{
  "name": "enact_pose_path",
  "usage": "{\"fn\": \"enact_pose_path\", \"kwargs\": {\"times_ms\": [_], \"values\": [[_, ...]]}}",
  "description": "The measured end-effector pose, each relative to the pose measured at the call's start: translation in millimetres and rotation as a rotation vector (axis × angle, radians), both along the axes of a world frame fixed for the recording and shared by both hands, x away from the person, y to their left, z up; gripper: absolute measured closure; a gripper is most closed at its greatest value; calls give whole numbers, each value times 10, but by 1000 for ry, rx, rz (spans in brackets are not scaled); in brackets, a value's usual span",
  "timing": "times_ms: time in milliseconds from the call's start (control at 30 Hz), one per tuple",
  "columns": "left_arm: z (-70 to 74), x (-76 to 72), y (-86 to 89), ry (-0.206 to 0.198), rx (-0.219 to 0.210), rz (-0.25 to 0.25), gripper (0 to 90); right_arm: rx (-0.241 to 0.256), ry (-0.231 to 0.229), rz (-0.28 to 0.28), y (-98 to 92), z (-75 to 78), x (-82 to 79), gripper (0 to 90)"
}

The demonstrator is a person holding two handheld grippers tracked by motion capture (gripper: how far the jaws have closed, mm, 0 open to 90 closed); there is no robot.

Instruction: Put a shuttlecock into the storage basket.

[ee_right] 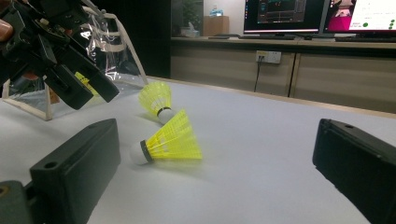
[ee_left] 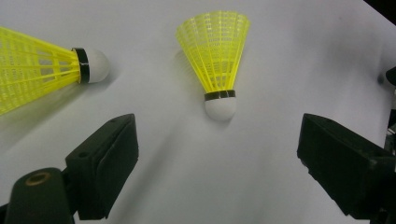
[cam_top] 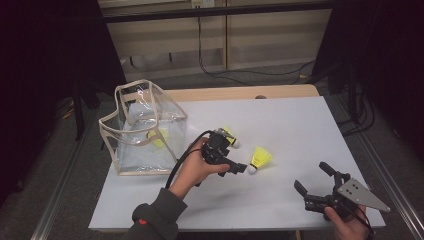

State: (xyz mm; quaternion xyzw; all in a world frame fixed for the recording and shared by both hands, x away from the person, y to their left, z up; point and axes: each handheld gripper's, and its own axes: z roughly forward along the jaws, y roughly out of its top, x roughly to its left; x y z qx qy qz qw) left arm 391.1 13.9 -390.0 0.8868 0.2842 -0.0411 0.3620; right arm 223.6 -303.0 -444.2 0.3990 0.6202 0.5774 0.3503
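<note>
While the high view is hiding the second shuttlecock [ee_left: 42, 70] behind the gaping left gripper [cam_top: 239, 169], the clear bag [cam_top: 142, 131] at ten o'clock is holding another shuttlecock [cam_top: 157, 138]; the right gripper [cam_top: 311, 181] is gaping too.

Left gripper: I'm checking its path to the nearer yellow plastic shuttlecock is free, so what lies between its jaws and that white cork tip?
Only bare white tabletop, seen in the left gripper view, separates the open left gripper from the yellow plastic shuttlecock.

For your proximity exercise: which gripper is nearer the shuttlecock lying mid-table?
Left. The left gripper hovers open right at the shuttlecock; the right gripper sits open, apart, toward the table's near right corner.
</note>
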Motion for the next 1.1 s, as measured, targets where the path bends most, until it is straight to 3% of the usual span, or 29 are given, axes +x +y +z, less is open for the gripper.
{"fn": "enact_pose_path", "kwargs": {"times_ms": [1100], "values": [[-191,-23,-157,2,12,-8,198,-3,0,1,4,2,-1,9]]}}
